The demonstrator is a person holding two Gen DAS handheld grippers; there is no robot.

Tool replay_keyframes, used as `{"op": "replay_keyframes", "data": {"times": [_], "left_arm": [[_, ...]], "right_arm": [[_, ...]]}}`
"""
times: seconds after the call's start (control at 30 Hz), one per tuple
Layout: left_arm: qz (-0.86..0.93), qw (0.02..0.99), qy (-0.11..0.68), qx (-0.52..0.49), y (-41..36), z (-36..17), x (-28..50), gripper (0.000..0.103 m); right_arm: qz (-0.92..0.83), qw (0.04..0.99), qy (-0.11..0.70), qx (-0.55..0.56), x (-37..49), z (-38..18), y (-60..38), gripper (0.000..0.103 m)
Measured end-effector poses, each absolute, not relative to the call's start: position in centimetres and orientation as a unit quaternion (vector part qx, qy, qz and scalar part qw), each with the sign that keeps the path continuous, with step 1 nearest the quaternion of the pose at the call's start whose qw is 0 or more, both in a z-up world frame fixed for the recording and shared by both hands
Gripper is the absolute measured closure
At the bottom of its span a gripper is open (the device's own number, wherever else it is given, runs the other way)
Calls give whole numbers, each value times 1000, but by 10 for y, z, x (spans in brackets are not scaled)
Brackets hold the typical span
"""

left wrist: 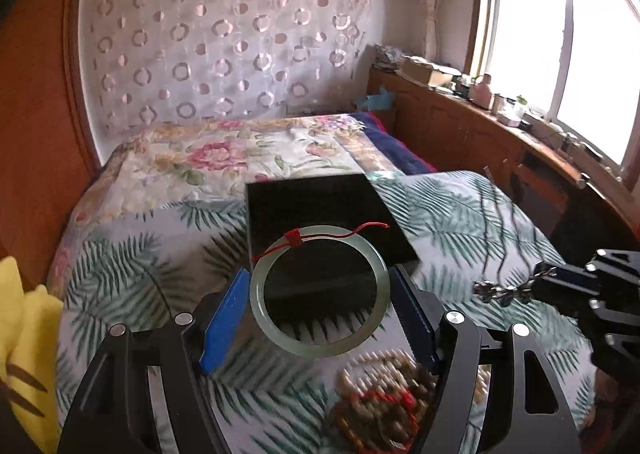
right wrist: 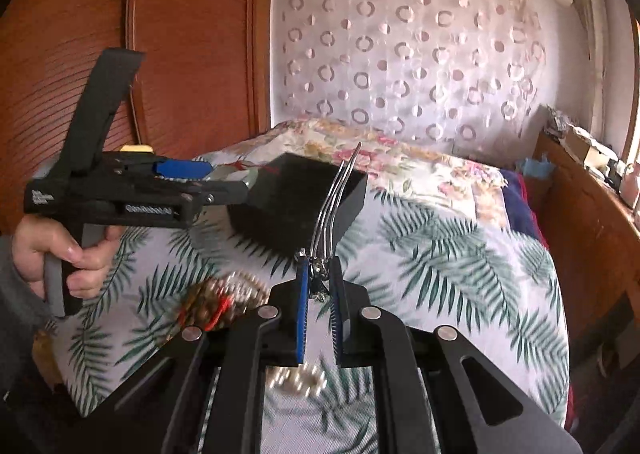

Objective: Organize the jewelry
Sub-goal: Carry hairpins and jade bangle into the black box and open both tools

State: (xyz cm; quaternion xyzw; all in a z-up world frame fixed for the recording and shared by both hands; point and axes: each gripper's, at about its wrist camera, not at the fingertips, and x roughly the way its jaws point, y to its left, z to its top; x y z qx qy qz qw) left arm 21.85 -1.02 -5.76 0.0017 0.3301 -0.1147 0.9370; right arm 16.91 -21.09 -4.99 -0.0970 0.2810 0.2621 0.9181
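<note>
My left gripper is shut on a pale green jade bangle tied with red thread, its blue pads pressing on both sides of the ring. The bangle hangs above the bed, just short of a black box. In the right wrist view my right gripper is shut on the ornate end of a silver hair fork, prongs pointing up in front of the black box. A hand holds the left gripper at the left. The right gripper also shows at the left view's right edge.
A heap of beaded bracelets lies on the leaf-print bedspread, and a pearl piece lies below my right fingers. A yellow cloth sits at the left. A wooden cabinet with clutter runs under the window.
</note>
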Motion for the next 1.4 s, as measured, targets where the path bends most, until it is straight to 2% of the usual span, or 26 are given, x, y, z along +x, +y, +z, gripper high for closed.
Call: {"op": "replay_keyframes", "data": {"times": [0.27, 0.53, 0.6, 0.63, 0.83, 1.0, 1.17, 1.3, 1.4], "left_arm": [[-107, 938, 330, -7, -6, -54, 257, 35], [-100, 934, 343, -19, -4, -63, 277, 34], [-100, 936, 338, -24, 0, -63, 275, 31], [-101, 937, 335, -25, 1, -62, 273, 25], [-94, 942, 320, -24, 12, -54, 257, 24], [-82, 948, 305, -22, 24, -55, 234, 17], [-75, 951, 300, -24, 31, -61, 214, 12], [-79, 950, 301, -31, 34, -65, 200, 12], [-81, 949, 304, -29, 34, -69, 189, 11]], "right_arm": [[271, 918, 271, -100, 211, -37, -197, 92], [281, 906, 303, -93, 252, -54, -177, 92], [284, 902, 314, -86, 259, -60, -174, 92], [287, 900, 318, -83, 263, -62, -172, 92], [288, 891, 340, -89, 277, -71, -158, 92], [286, 885, 355, -94, 283, -80, -151, 91], [275, 889, 354, -95, 281, -80, -150, 89], [275, 893, 346, -87, 274, -74, -161, 80], [278, 896, 336, -85, 258, -69, -172, 80]]}}
